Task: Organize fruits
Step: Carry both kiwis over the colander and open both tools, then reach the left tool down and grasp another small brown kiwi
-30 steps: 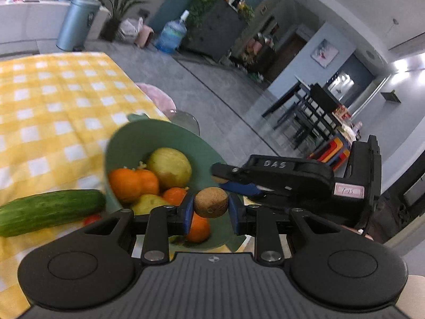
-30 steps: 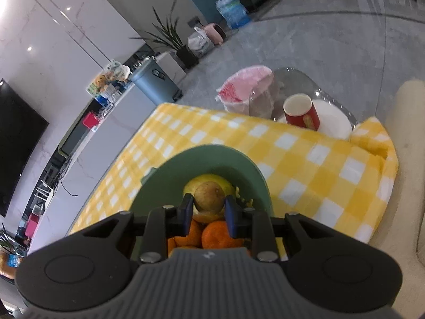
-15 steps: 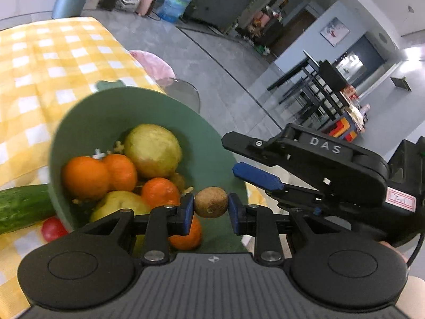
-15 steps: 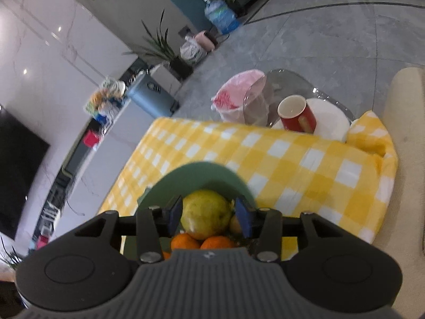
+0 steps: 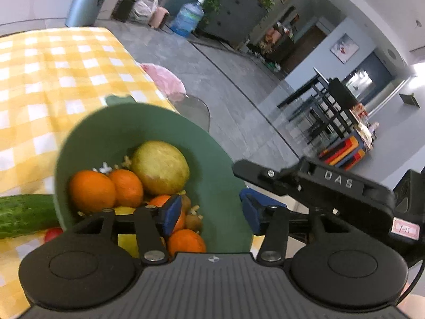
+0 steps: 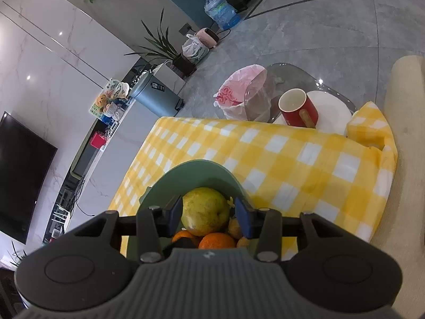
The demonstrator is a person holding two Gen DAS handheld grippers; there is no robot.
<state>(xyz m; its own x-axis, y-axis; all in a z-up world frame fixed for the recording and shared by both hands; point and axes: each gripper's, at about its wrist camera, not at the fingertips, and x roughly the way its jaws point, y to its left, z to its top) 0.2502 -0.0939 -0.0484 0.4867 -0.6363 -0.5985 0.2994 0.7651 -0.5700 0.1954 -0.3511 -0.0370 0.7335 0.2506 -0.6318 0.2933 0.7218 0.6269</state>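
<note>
A green bowl (image 5: 114, 133) on the yellow checked tablecloth (image 5: 47, 74) holds several oranges (image 5: 91, 190), a large yellow-green fruit (image 5: 159, 167) and small brown kiwis (image 5: 193, 222). My left gripper (image 5: 209, 212) is open and empty above the bowl's near side. My right gripper (image 6: 208, 214) is open and empty above the bowl (image 6: 196, 172), its fingers on either side of the yellow-green fruit (image 6: 204, 210) without touching it. The right gripper also shows at the right of the left wrist view (image 5: 313, 186).
A cucumber (image 5: 24, 214) and a small red tomato (image 5: 53, 234) lie left of the bowl. A red mug (image 6: 297, 109) and a white plate (image 6: 329, 117) stand on a glass side table beyond the cloth. A pink-lined bin (image 6: 239, 90) stands on the floor.
Both grippers have opened and let go of their kiwis, which now lie in the bowl. The right gripper opened first and has risen a little; the left gripper opened in the last half second.
</note>
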